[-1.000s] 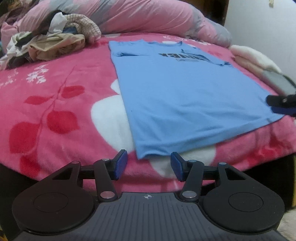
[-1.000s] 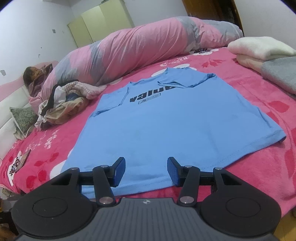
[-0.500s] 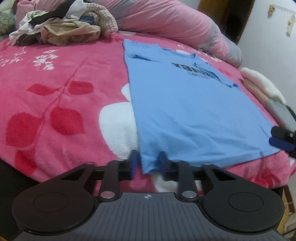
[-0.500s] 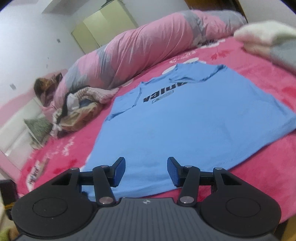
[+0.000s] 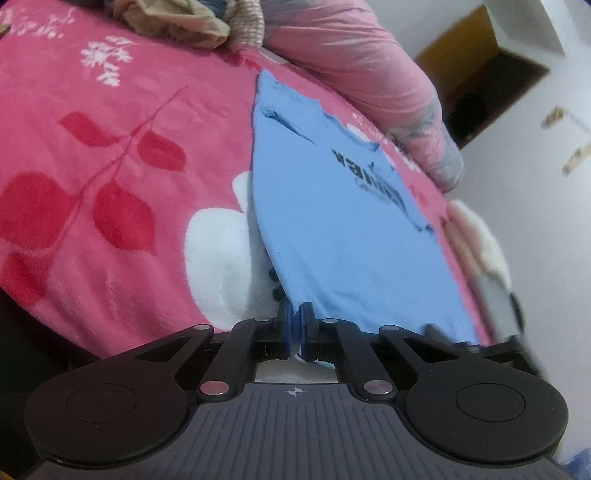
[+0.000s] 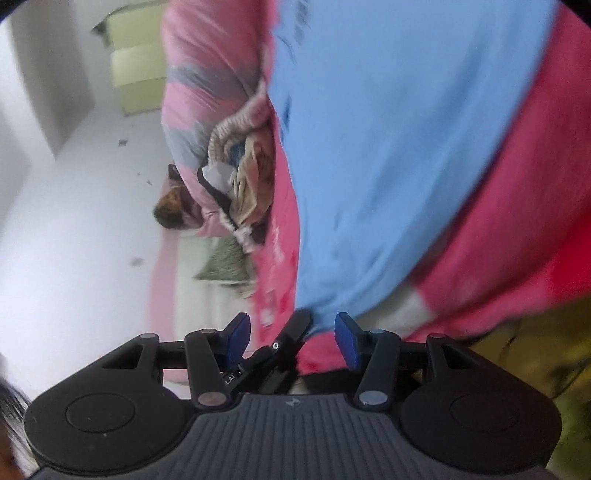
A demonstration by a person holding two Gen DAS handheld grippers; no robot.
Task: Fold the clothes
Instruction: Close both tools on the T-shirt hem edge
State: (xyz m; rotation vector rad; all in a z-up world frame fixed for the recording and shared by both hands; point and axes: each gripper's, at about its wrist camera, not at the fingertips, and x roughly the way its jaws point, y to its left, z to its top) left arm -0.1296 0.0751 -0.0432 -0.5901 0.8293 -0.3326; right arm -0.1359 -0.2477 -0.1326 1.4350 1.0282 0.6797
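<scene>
- Two blue pads of the left gripper (image 5: 295,326) are pressed together on the near hem corner of the blue T-shirt (image 5: 332,229); the jaws have just been closing, with the cloth between them, so this corner is pinched and ready to be lifted for a fold.
- Right gripper (image 6: 291,341) stands about half open with nothing clamped; its wrist view is rolled steeply, and the left gripper's black finger shows between its pads, at the shirt's hem.
- I judge the right one is coming in to take a second hold on the hem, but the blur hides which spot.
- Beyond the pads, the shirt lies spread flat, print up, along the near edge of the bed (image 5: 110,155), collar toward the far side, which leaves room to fold it over.
- Farther off, a heap of unfolded clothes (image 5: 177,22) sits by the rolled pink quilt (image 5: 362,62), and a stack of folded things (image 5: 480,243) lies at the right edge.
</scene>
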